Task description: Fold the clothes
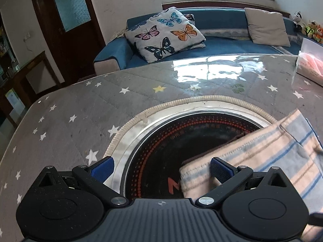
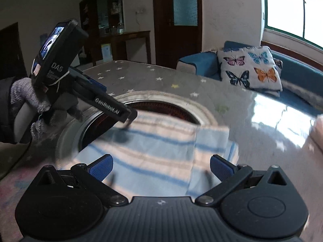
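A folded cloth with cream, pink and light blue stripes lies on the grey star-print table, partly over a round black hob. My left gripper is open and low over the hob. Its right pad stands at the cloth's left edge, and nothing is between the pads. In the right wrist view a gloved hand holds the left gripper over the cloth's far edge. My right gripper is open just above the cloth's near side and holds nothing.
A clear plastic bag with something pink lies at the table's far right. Beyond the table stands a blue sofa with a butterfly pillow. A dark wooden door and a cabinet are at the left.
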`<state>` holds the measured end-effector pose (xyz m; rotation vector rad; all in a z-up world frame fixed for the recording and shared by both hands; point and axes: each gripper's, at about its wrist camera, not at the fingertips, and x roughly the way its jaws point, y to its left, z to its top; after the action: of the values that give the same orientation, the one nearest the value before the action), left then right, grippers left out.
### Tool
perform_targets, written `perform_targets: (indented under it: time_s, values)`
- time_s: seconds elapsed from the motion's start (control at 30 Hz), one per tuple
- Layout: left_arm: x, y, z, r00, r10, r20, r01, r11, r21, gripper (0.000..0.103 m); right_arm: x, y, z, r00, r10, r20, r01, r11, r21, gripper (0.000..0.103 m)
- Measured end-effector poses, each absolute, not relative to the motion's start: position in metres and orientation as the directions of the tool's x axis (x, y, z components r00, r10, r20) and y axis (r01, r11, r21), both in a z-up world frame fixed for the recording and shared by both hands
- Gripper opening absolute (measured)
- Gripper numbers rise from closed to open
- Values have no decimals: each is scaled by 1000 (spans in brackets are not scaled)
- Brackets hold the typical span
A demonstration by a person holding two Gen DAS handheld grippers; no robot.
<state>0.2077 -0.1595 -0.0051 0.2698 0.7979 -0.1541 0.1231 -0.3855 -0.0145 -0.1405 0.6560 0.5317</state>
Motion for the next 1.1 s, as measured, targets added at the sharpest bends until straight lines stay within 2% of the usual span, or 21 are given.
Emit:
perform_targets:
  time_s: [0.33,0.6,0.77,1.1]
  values:
    - [220,-153,-18,671,-18,-742,223,959,178,103,164,-390,-45,603,430,-673,-495,862,107,103]
    - [222,-150,-12,679,-24,-734,216,962,169,103,176,-382,-20,608,454,-652,-555,829,60,103]
    - [223,-146,-13,673,-16,-739,207,964,167,103,198,-381,-42,550,444,-707,-547,832,97,103]
    - [194,-141,2,680,-49,-732,231,961,150,103,166,-383,-21,577,462,-673,-561,823,84,103]
